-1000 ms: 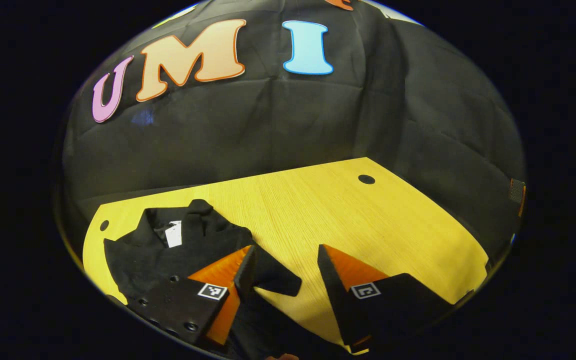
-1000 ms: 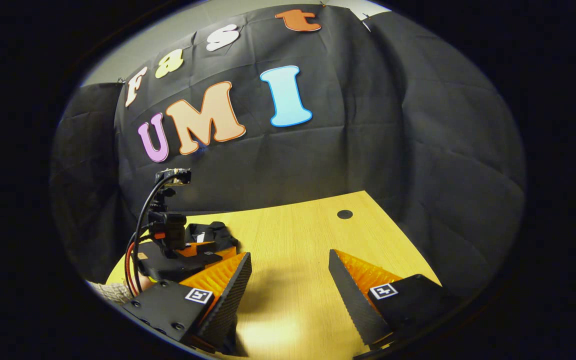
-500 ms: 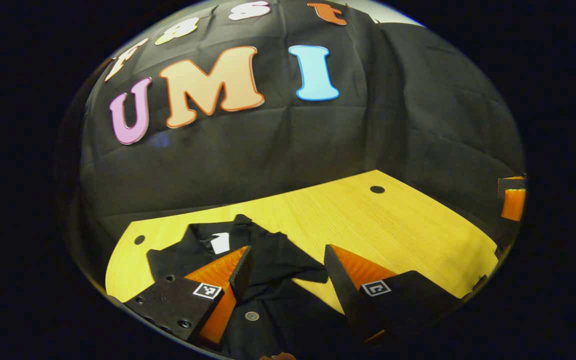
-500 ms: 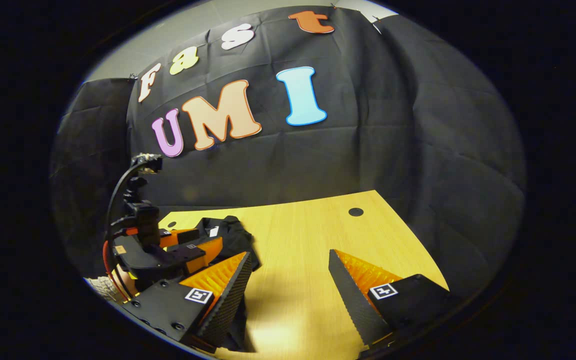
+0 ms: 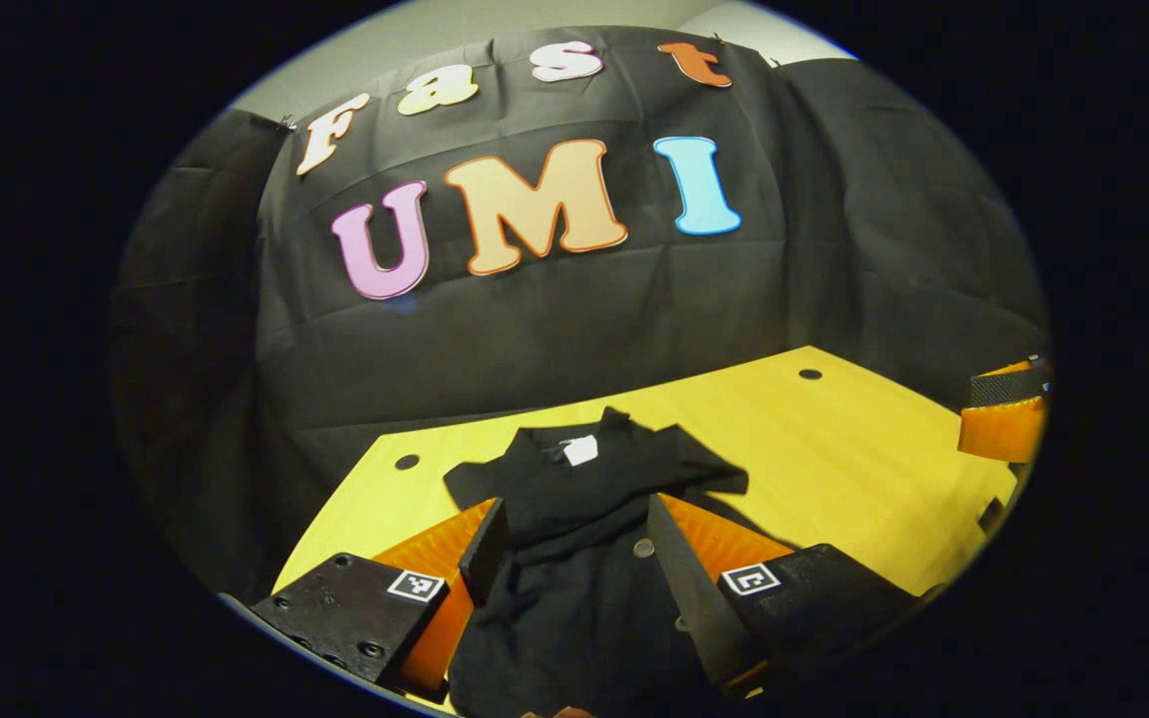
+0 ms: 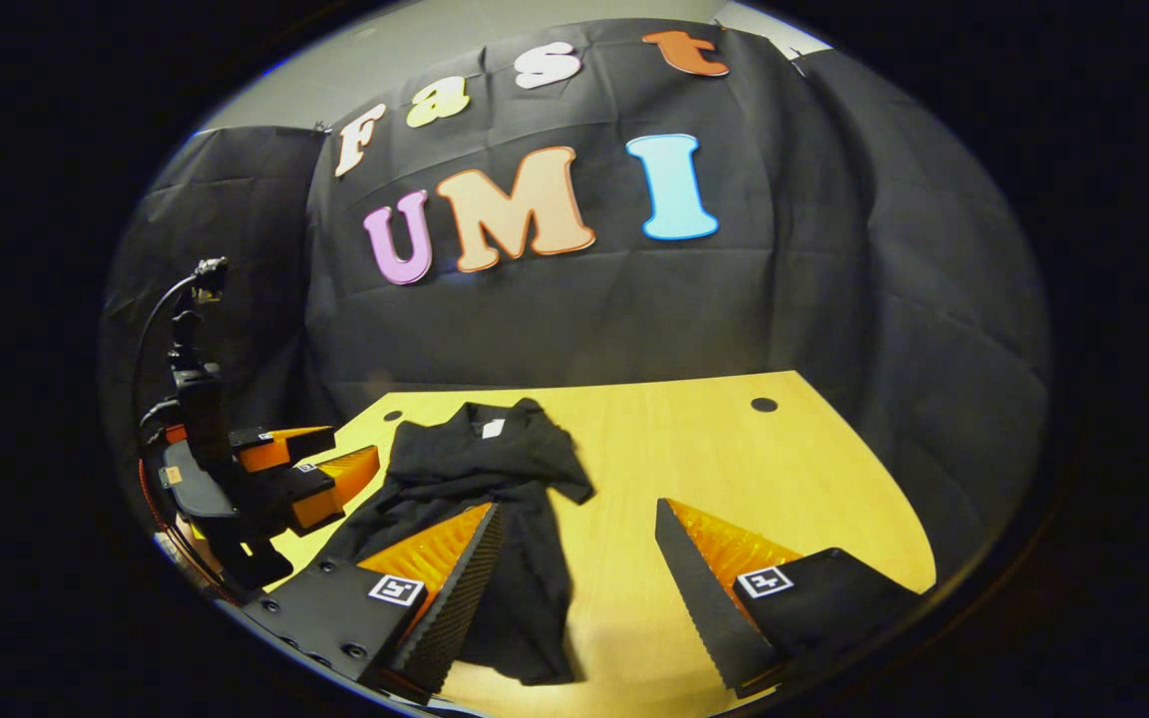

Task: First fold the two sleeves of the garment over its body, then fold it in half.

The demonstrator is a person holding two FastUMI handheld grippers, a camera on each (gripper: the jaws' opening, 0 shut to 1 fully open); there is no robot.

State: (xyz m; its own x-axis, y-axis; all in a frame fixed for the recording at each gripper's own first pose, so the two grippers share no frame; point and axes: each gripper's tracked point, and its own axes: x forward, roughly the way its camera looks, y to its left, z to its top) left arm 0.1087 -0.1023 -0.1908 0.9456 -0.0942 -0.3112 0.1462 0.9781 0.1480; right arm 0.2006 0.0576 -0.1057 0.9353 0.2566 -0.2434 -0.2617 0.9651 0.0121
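Note:
A black short-sleeved shirt [image 5: 594, 499] lies rumpled on the yellow wooden table [image 5: 834, 449], collar and white label toward the wall. My left gripper [image 5: 572, 519] hangs open just above the shirt's body, one finger on each side of the button strip, with nothing held. In the right gripper view the shirt [image 6: 480, 479] lies left of centre with one sleeve spread to the right. My right gripper [image 6: 577, 514] is open over the shirt's right edge and bare table. The left gripper [image 6: 355, 446] shows open, beside the shirt's left edge. The right gripper [image 5: 973, 411] shows at the far right.
The table has small round holes near its back corners [image 5: 811, 374] [image 5: 405, 462]. Black cloth walls close the booth behind and to the sides. Bare wood [image 6: 734, 459] stretches to the right of the shirt. Cables [image 6: 161, 329] rise from the left gripper's body.
Both views have swung so the shirt now sits nearer the centre. The left gripper has drawn back from the shirt toward the table's left. Both grippers stay open.

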